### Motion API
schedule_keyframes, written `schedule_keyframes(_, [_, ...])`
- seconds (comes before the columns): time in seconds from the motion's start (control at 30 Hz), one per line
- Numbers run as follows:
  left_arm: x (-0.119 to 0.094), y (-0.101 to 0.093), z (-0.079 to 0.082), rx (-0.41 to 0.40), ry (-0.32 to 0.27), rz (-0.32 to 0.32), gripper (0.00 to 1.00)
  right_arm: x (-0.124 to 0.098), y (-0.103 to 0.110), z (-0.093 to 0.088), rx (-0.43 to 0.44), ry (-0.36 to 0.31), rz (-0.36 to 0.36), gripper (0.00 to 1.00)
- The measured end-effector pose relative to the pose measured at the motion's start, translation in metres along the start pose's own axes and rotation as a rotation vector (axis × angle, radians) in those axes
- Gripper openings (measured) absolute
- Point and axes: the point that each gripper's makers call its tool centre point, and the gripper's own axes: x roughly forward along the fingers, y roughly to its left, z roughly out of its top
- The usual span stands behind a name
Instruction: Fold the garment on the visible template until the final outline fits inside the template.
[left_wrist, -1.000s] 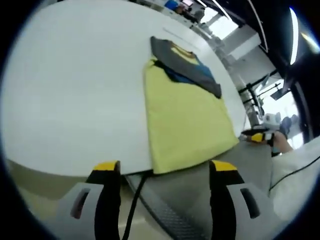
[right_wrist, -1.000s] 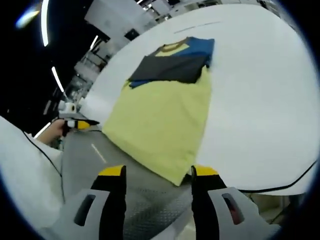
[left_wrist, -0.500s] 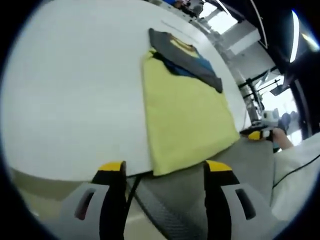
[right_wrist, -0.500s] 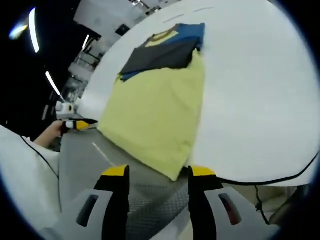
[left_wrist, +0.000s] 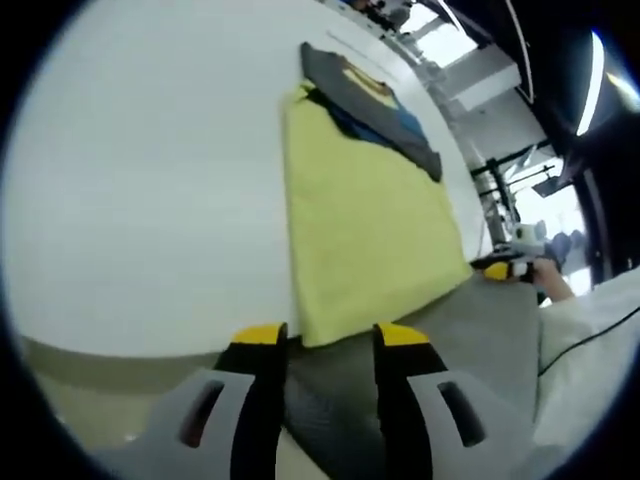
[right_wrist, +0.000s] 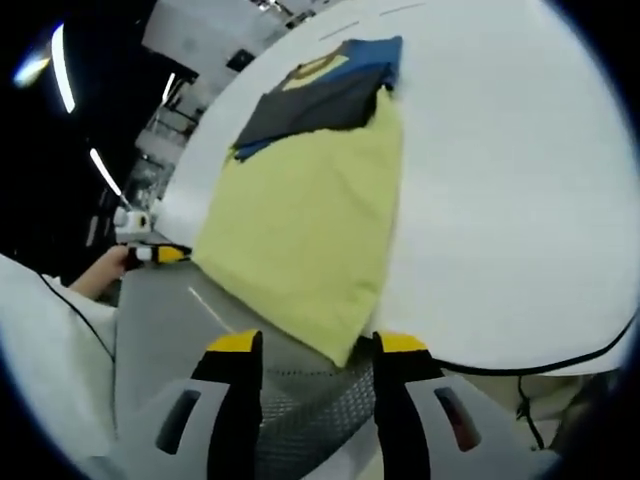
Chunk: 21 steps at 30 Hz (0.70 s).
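Left gripper view: yellow folded cotton T-shirt (left_wrist: 365, 225) overhangs the white worktop (left_wrist: 150, 180); left gripper (left_wrist: 322, 340) jaws apart. Right gripper (right_wrist: 305, 345) jaws apart too; pinch both hem corners evenly

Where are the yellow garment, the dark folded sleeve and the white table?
yellow garment (left_wrist: 365, 230), left gripper view, middle of body
dark folded sleeve (right_wrist: 315, 100), right gripper view, sleeve centre
white table (left_wrist: 150, 180), left gripper view, bare top

My left gripper (left_wrist: 325, 340) has 2 black jaws capped in yellow, each rising from a pale grey housing with a dark slot in it. My right gripper (right_wrist: 306, 345) is built the same: 2 black jaws, yellow tips, grey slotted housings. I'm wearing a white sleeve (right_wrist: 45, 350) with a thin black cable running along it, seen in both views.
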Motion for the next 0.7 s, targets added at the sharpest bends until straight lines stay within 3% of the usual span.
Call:
schedule_keyframes(0.4, [0.007,0.003,-0.001,-0.020,0.006,-0.017,0.20,0.004,-0.001,0.001,0.023,-0.010,0.017,0.37])
schedule_keyframes(0.7, [0.012,0.011,-0.002,-0.038,0.007,-0.017,0.10,0.008,-0.006,0.002,0.018,-0.007,0.014,0.25])
